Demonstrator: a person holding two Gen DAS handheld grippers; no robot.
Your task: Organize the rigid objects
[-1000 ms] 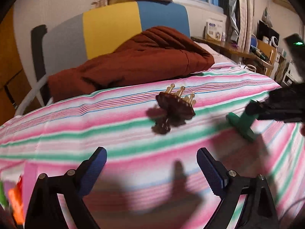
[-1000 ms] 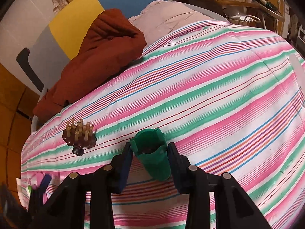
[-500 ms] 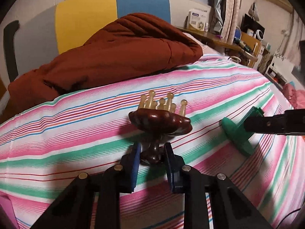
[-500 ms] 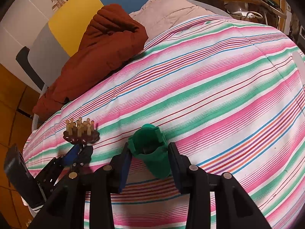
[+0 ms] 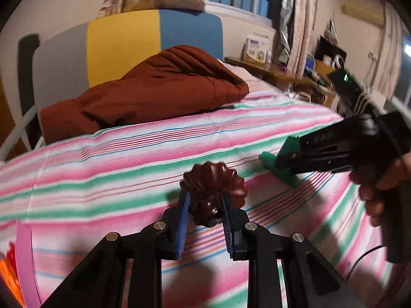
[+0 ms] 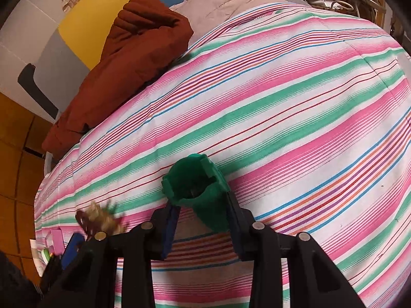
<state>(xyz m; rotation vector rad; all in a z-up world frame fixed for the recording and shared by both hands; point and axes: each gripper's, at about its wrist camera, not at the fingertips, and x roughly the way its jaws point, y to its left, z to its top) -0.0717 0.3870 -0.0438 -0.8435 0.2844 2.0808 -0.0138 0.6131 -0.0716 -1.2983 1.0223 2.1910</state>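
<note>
**Both grippers holding objects over the striped bed**

The bed point(image 6: 295, 97), spread with a pink, green and white striped cover, carries everything. At its head end a rust-brown quilt point(image 5: 154, 97) lies bunched, with a pale pink pillow point(image 6: 231, 0) beside it, against a headboard point(image 5: 154, 41) panelled grey, yellow and blue.

The green plastic cup point(image 6: 203, 192), notched at its rim and tilted, sits near the bed's near edge. The right gripper point(image 6: 203, 225) pinches its lower body; its jaws have just been closing.

The dark reddish wooden piece point(image 5: 212, 192), a scalloped head on a turned stem, is pinched at the stem by the left gripper point(image 5: 205, 220), just left of the cup. In the right wrist view it is blurred, pale pegs showing.

A person's hand point(image 5: 380, 190) grips the right tool's handle.
</note>
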